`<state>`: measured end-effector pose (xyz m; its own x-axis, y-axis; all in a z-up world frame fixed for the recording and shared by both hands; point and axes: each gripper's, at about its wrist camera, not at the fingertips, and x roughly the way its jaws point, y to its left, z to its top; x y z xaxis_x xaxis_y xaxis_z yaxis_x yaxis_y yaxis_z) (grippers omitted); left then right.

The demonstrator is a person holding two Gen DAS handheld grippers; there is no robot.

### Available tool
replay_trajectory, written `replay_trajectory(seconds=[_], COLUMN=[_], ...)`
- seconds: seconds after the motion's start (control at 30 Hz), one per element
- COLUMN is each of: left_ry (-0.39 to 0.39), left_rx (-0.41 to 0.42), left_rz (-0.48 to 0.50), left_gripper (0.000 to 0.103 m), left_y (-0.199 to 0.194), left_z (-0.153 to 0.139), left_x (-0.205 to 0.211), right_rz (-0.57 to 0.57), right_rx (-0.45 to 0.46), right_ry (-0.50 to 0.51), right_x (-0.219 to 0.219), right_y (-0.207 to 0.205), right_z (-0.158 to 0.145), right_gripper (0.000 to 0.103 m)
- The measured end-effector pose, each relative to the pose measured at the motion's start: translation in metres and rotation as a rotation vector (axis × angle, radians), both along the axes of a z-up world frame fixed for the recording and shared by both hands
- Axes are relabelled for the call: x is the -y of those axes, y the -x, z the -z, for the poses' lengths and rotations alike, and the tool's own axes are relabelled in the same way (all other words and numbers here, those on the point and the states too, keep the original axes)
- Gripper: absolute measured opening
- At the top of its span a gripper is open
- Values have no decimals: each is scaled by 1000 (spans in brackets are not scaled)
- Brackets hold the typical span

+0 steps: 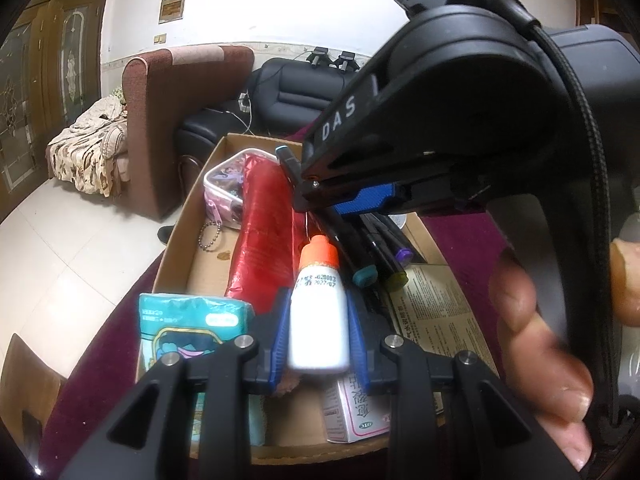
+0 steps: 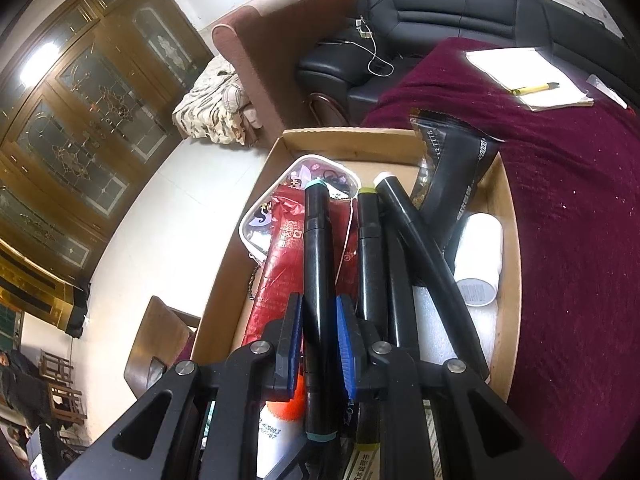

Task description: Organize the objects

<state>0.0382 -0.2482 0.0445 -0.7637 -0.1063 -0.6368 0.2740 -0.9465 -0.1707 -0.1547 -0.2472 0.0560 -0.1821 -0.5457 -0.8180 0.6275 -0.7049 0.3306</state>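
Note:
An open cardboard box (image 1: 181, 228) (image 2: 347, 134) sits on a maroon cloth. Above it my left gripper (image 1: 319, 297) is shut on a small white bottle with an orange cap (image 1: 318, 320), held upright; the bottle (image 2: 276, 432) also shows low in the right wrist view. My right gripper (image 2: 319, 300) (image 1: 316, 196) is shut on a black marker with teal ends (image 2: 316, 264) (image 1: 362, 274), just beyond and right of the bottle. Under it lie two more black markers, one yellow-green capped (image 2: 370, 232) and one white capped (image 2: 424, 256).
The box also holds a red packet (image 1: 264, 240), a clear pink pouch (image 1: 224, 188), a teal tissue pack (image 1: 188, 320), a medicine carton (image 1: 356, 416), a leaflet (image 1: 436, 312), a black snack bag (image 2: 452, 176) and a white cylinder (image 2: 480, 256). A notepad with a pen (image 2: 528, 80) lies on the cloth. A hand (image 1: 540, 340) grips the right tool.

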Motion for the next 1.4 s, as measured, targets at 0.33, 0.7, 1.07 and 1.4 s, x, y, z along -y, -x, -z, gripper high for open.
replay_trajectory(seconds=[0.33,0.7,1.07,1.4], left_ry=[4,39,62,183], left_rx=[-1,-13,-54,-96], left_rz=[0,-9,-1,-184], left_gripper=[26,42,81,103], left_y=[1,-1,-11,-51], left_z=[1,-5,-14,-46], left_x=[0,-6,-16,-11], right_rz=[-2,-3,47,136], right_rx=[-9,-37,-117,-219], right_ry=[-4,47,120,187], right_x=[-1,-16,-57,-147], right_y=[0,-8,-24,-76], right_z=[1,-15,-47,-58], right_gripper=[20,59,62,74])
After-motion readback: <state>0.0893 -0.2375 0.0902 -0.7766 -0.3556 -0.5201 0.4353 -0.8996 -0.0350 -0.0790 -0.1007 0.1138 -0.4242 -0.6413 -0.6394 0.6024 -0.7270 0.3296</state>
